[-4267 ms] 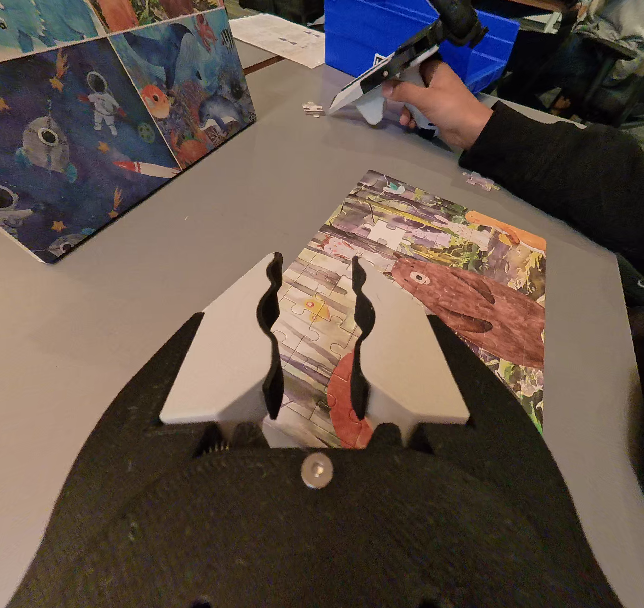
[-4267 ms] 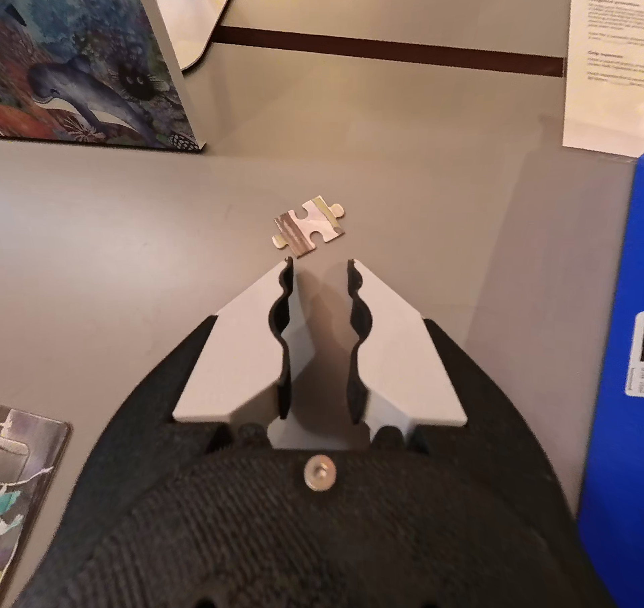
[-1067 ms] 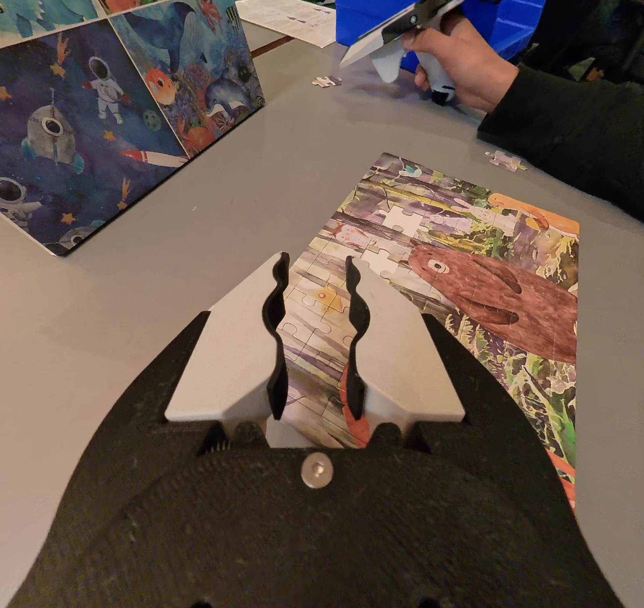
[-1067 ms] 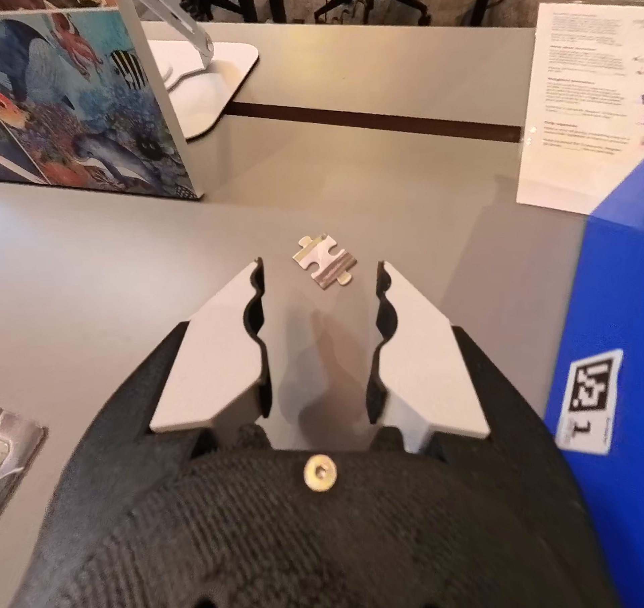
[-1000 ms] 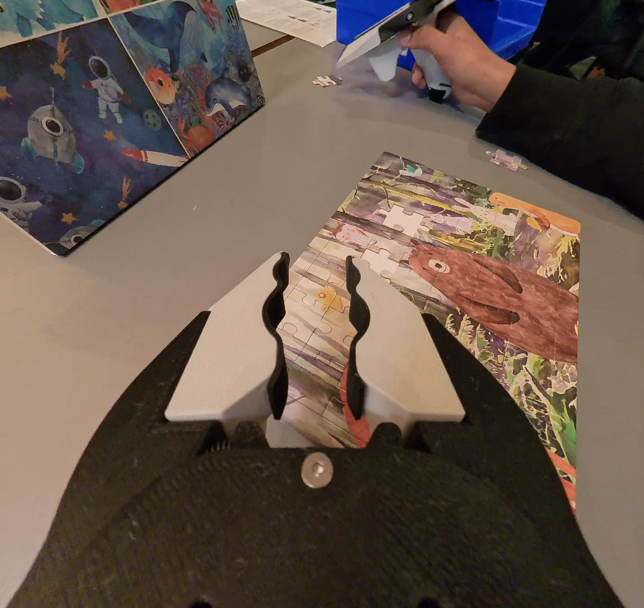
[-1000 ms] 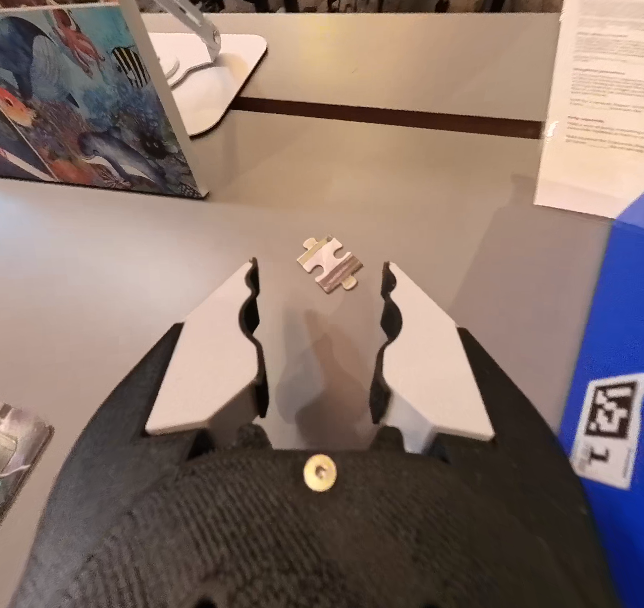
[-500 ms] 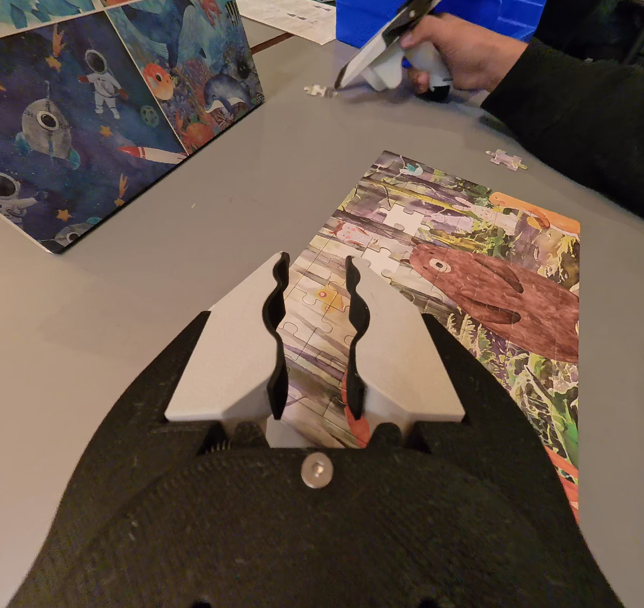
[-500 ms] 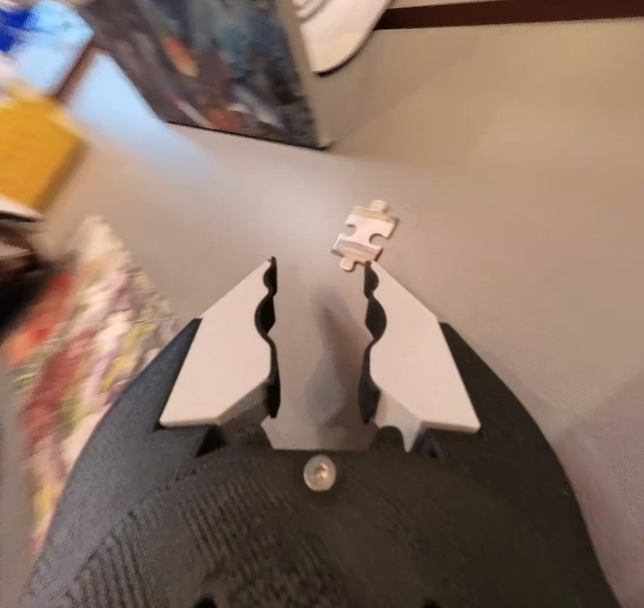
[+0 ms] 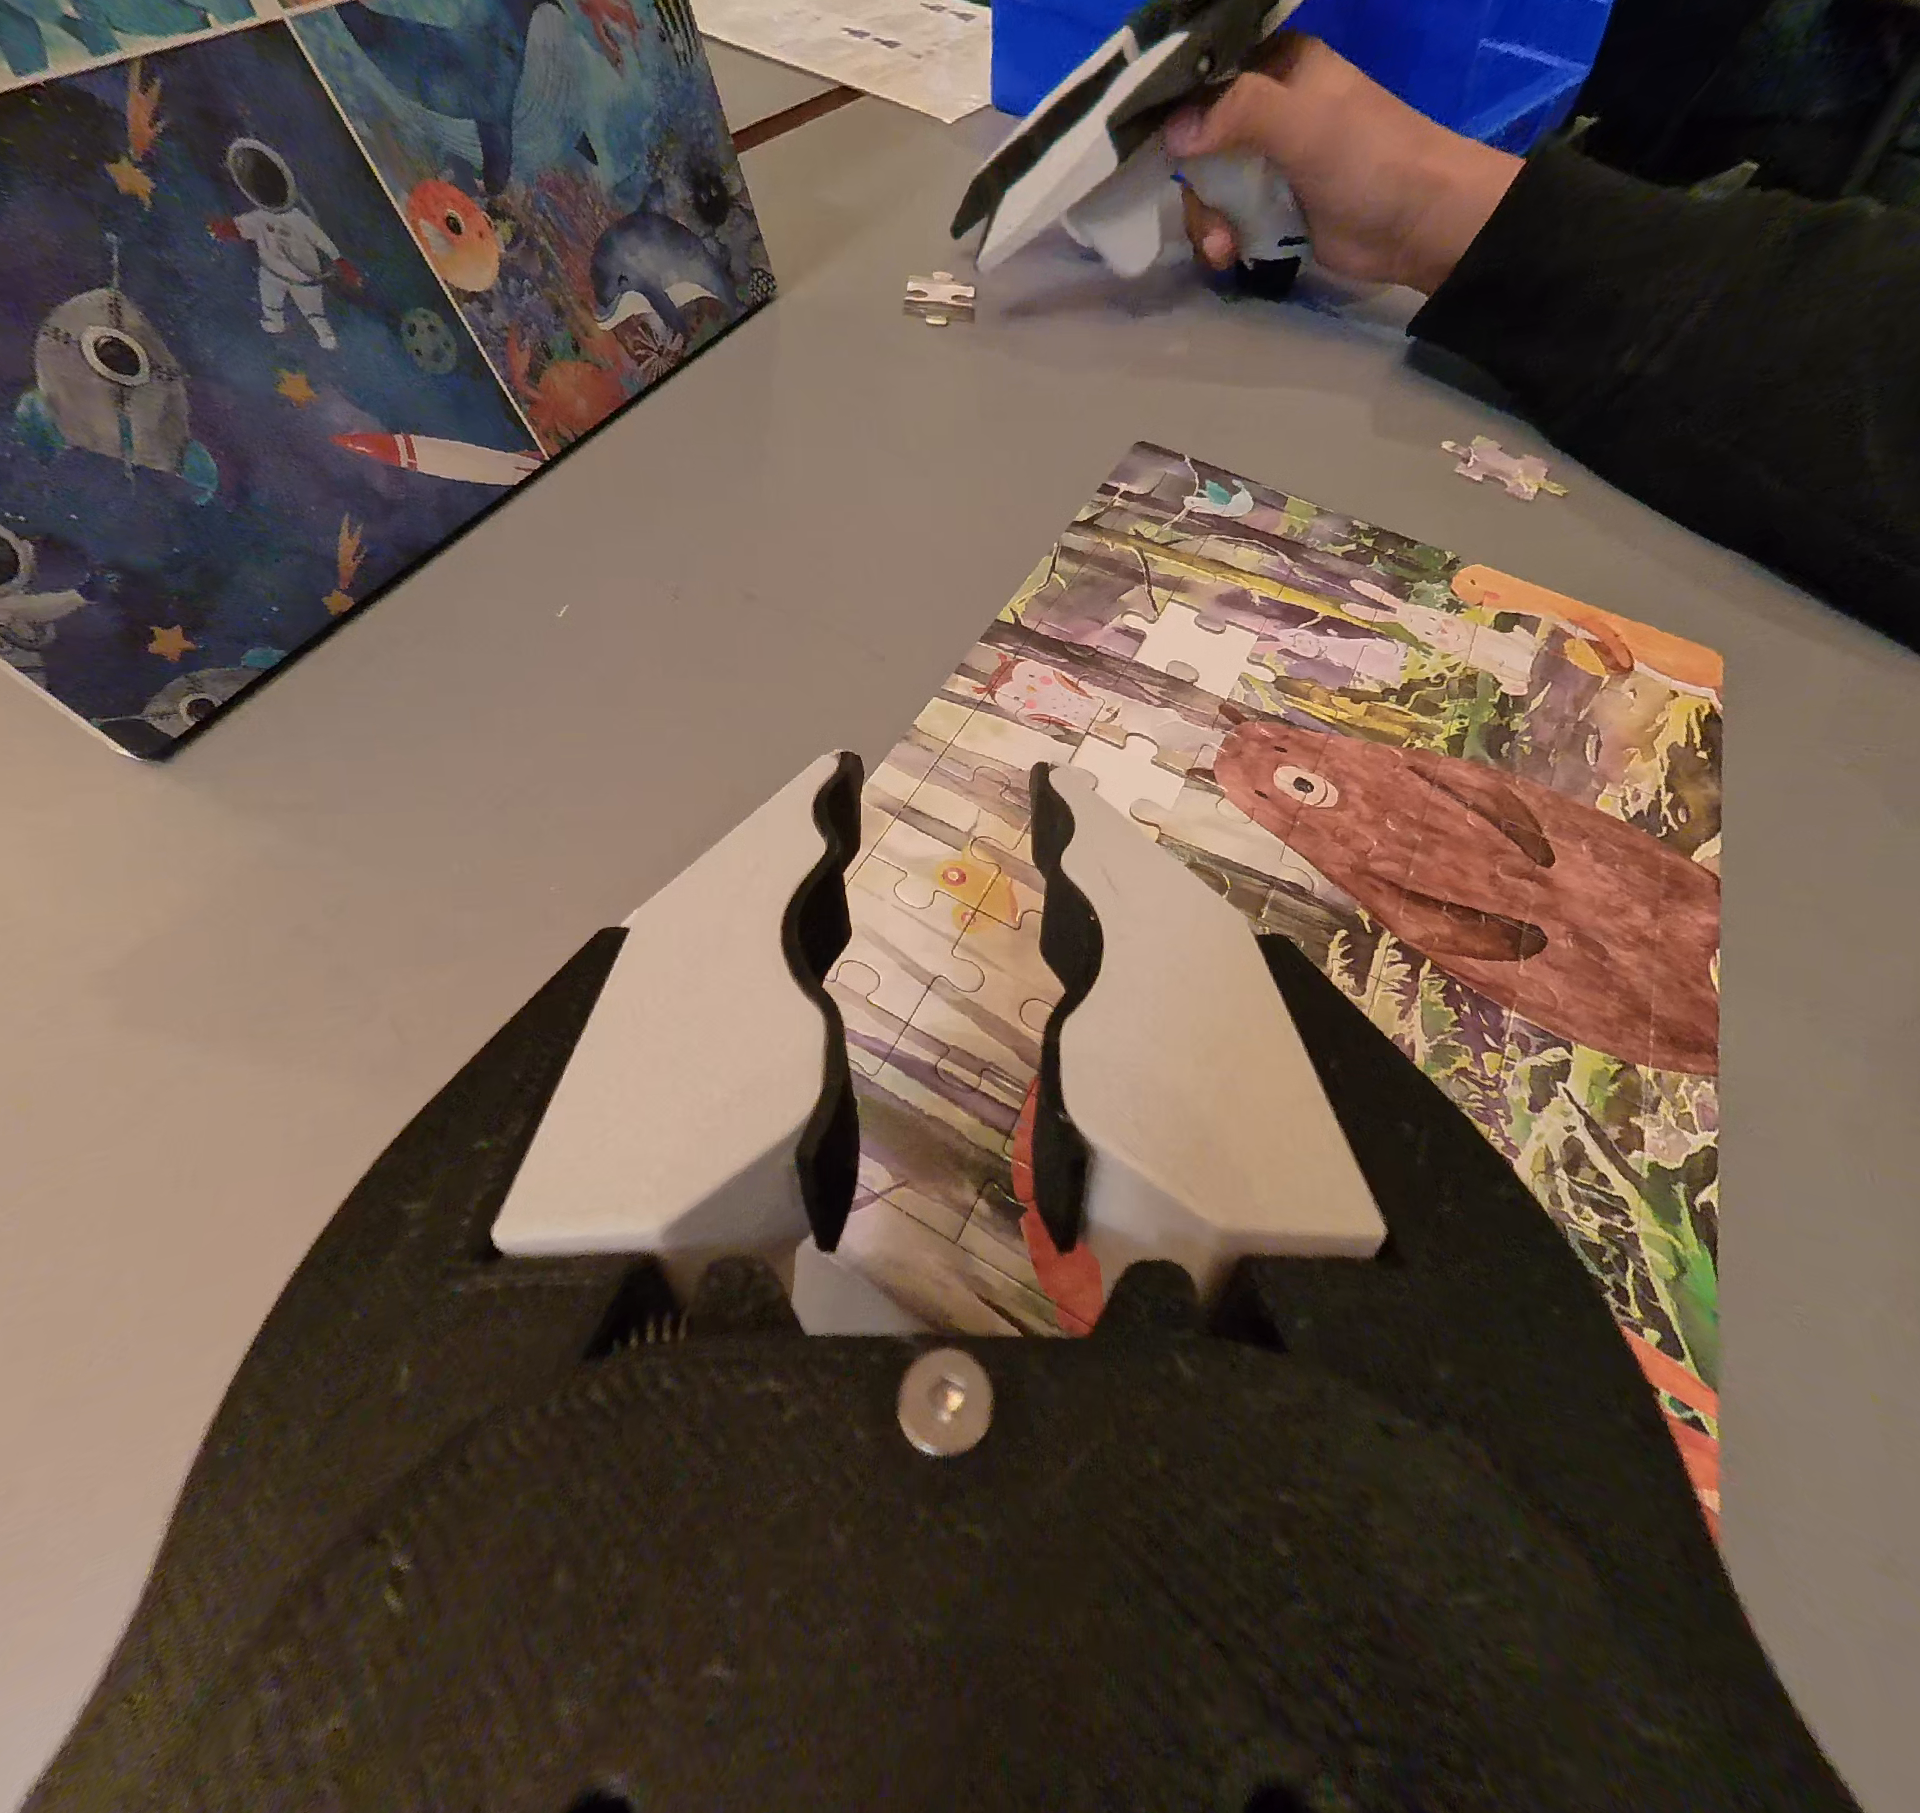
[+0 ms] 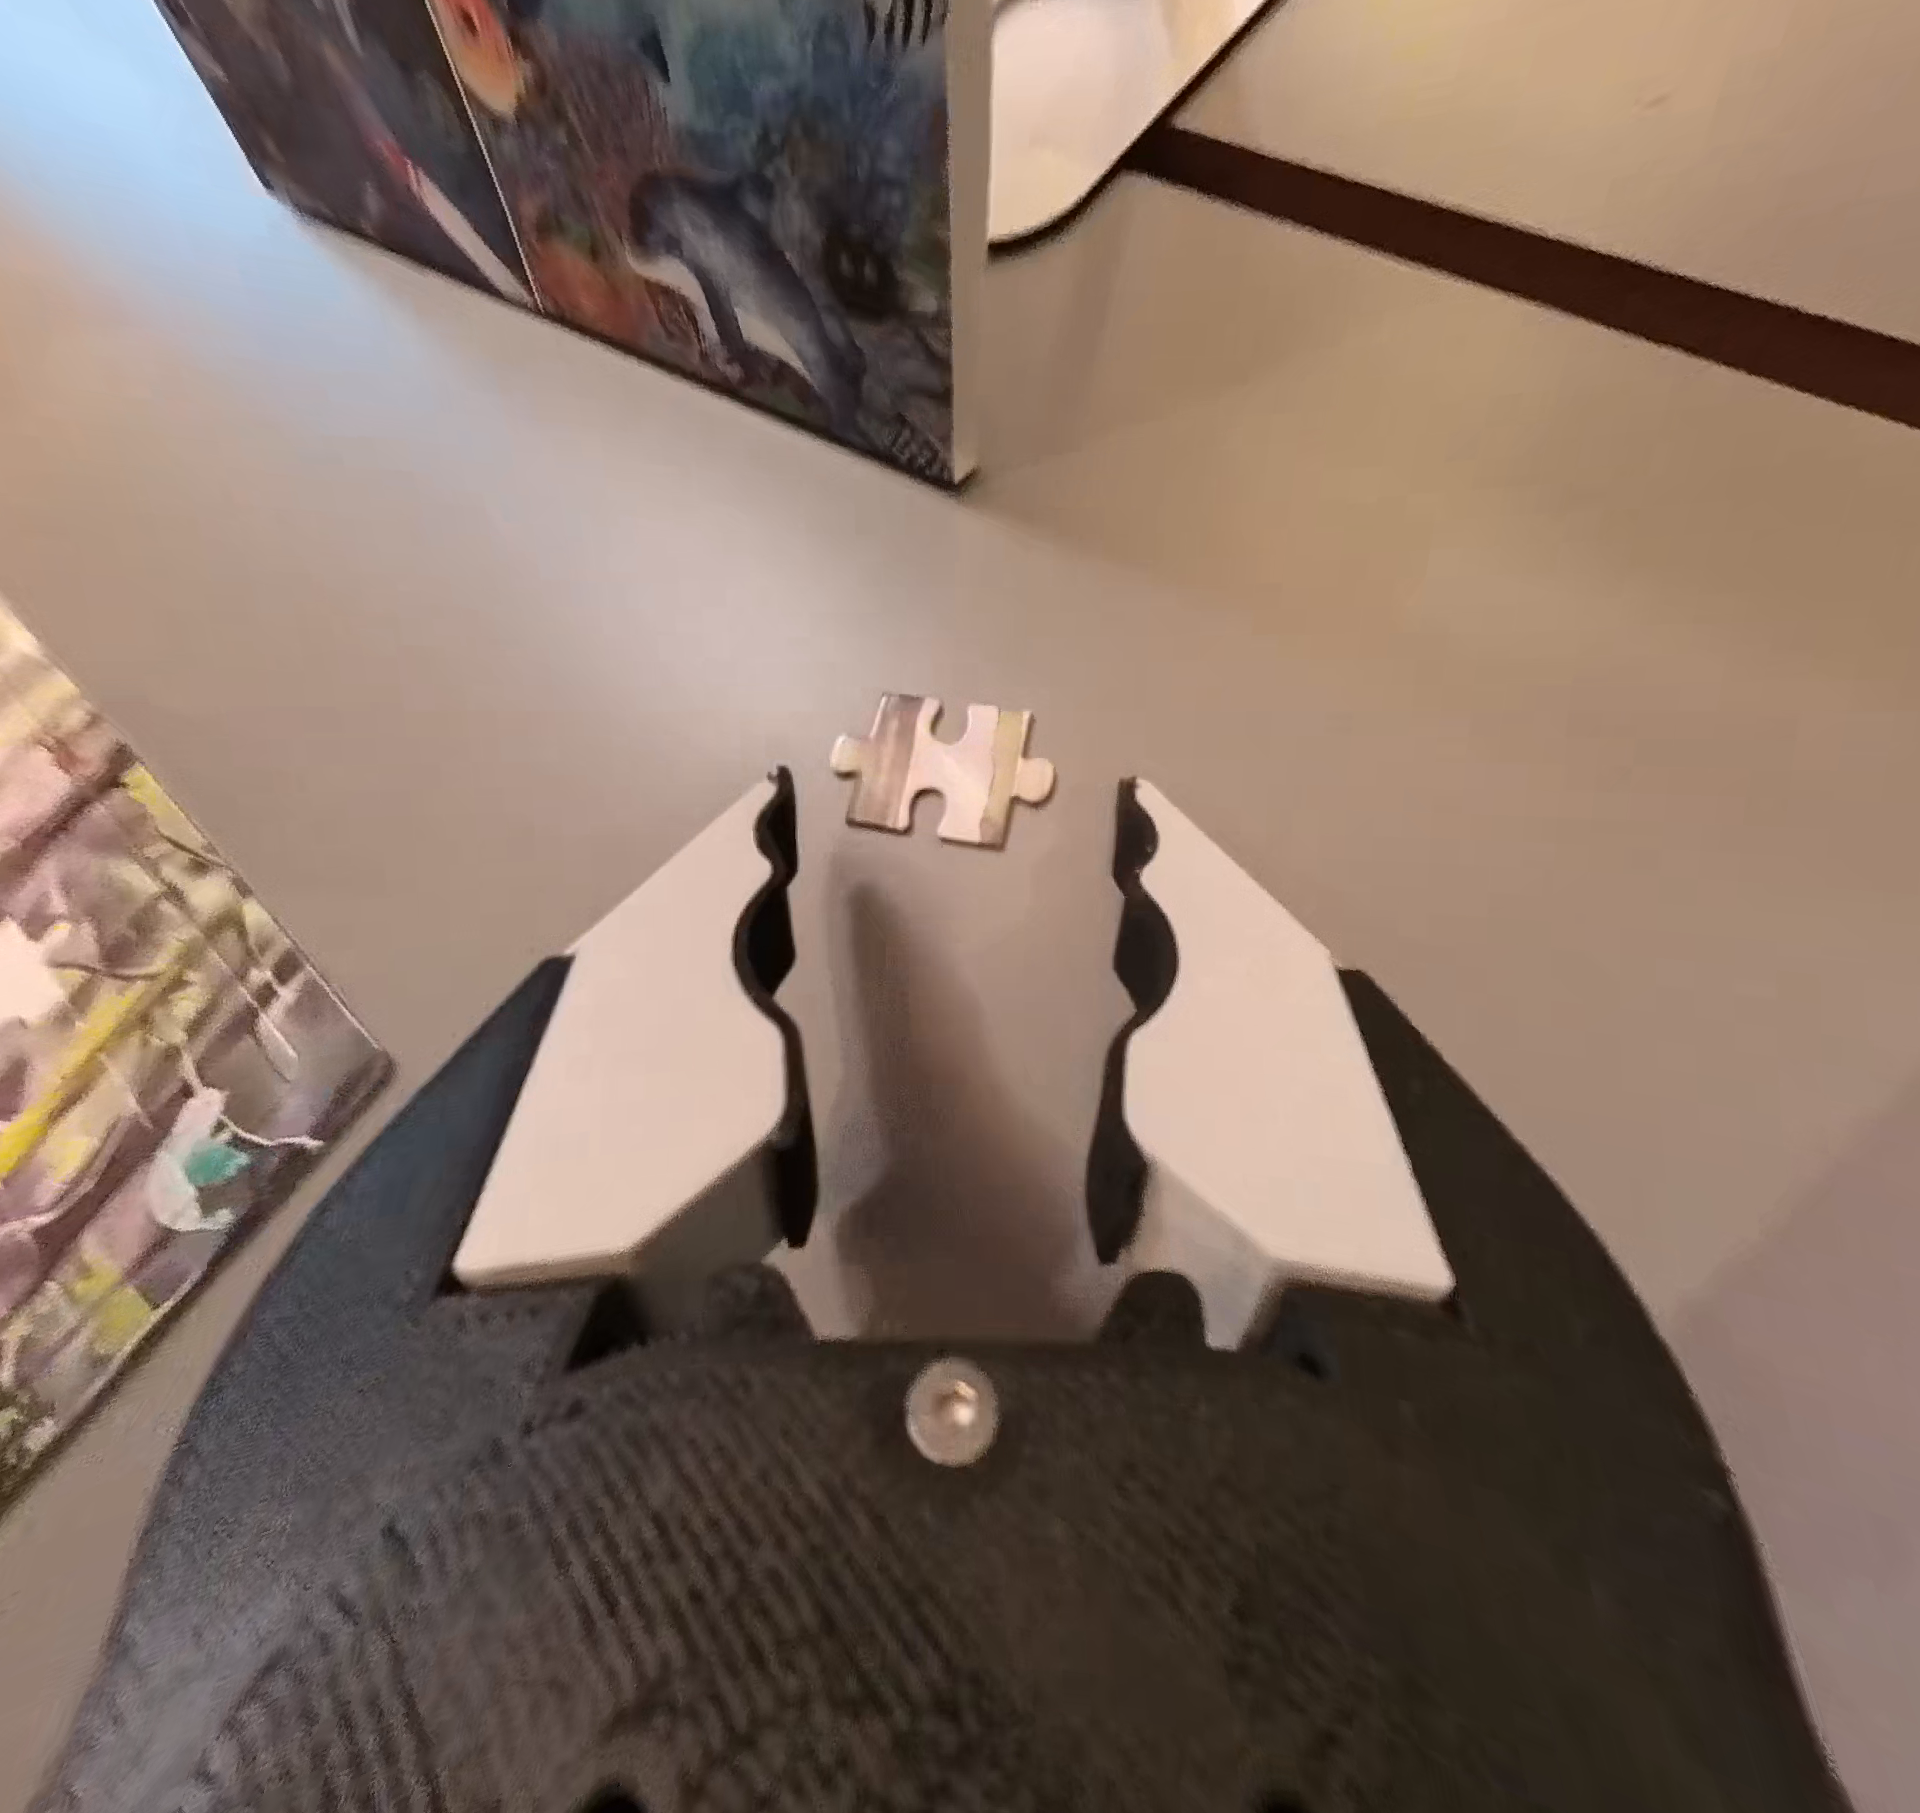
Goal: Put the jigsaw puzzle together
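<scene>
Where right tongs (image 10: pixel 951 787) gape, puzzle piece (image 10: pixel 943 768) lies.

Blue bin (image 9: pixel 1455 18) beside printed sheet (image 9: pixel 852 33) on grey table (image 9: pixel 416 880)

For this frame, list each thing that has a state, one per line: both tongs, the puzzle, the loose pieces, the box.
Left tongs: open, empty, over the puzzle.
Right tongs: open, empty, just short of the loose piece.
Puzzle: flat, mostly assembled, two white gaps showing.
Loose piece: flat on the table, picture up, ungripped.
Second loose piece: flat beside the sleeve, untouched.
Picture box: propped up, tilted.
</scene>
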